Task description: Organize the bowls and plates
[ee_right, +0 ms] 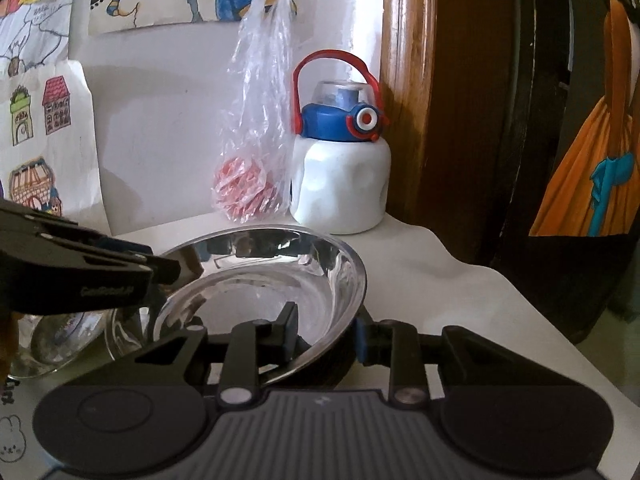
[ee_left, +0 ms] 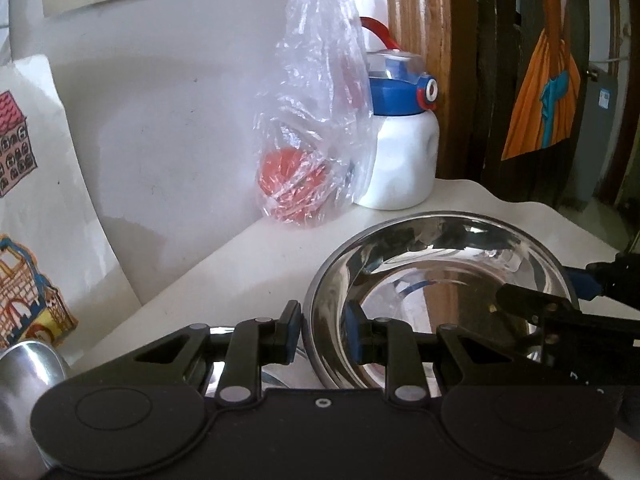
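Observation:
A shiny steel bowl point(ee_left: 448, 276) sits over the white table, and both grippers hold it by opposite rims. My left gripper point(ee_left: 322, 334) straddles the bowl's left rim, one finger outside and one inside, shut on it. In the same view the right gripper point(ee_left: 520, 300) reaches in from the right onto the far rim. In the right wrist view the steel bowl point(ee_right: 260, 276) looks tilted, its right rim clamped in my right gripper point(ee_right: 324, 330). The left gripper point(ee_right: 164, 268) bites the opposite rim there. Another steel piece point(ee_left: 276, 376) shows under the bowl.
A white bottle with a blue lid and red handle point(ee_right: 340, 184) stands at the back by a wooden door frame point(ee_right: 408, 80). A clear plastic bag with red contents point(ee_right: 248, 184) hangs beside it. A glass bowl point(ee_right: 60, 340) and a steel bowl point(ee_left: 24, 380) lie at the left.

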### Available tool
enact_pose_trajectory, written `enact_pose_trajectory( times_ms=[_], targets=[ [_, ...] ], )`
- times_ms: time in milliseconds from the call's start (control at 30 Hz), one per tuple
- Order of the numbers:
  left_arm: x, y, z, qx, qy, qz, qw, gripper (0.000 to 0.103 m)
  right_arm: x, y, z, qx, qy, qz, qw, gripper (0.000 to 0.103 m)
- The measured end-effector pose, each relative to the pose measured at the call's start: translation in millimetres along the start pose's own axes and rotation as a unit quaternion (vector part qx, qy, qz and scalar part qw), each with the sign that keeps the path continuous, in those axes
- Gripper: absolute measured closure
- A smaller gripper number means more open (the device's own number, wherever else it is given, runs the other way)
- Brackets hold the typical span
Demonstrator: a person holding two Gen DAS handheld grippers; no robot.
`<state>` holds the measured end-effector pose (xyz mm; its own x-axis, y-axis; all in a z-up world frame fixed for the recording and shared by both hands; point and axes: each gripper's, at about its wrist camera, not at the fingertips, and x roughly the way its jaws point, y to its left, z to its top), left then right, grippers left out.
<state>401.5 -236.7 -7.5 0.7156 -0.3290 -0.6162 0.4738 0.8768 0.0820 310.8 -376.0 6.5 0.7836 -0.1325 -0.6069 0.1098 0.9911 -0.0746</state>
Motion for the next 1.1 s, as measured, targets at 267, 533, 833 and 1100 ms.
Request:
enact_pose_trajectory(
  times_ms=[267, 533, 833, 1100],
  targets=[
    [-12, 4, 2, -0.011, -0.021, -0.007, 0.9997, 0.068, 0, 10, -1, -0.025, 0.002, -0.001, 1.000, 0.054],
    [-36, 17, 7, -0.026, -0.038, -0.008, 0.9989, 0.054, -9, 13, -7, -0.032, -0.003, -0.011, 0.999, 0.027],
    [-78, 49, 7, -0.034, -0.071, -0.011, 0.9969, 0.020, -55, 21, 0, -0.019, -0.054, 0.008, 0.998, 0.006],
    [-102, 95, 2, -0.005, -0.077, -0.023, 0.9967, 0.002, -109, 35, -2, 0.032, -0.097, 0.050, 0.994, 0.000]
  ],
)
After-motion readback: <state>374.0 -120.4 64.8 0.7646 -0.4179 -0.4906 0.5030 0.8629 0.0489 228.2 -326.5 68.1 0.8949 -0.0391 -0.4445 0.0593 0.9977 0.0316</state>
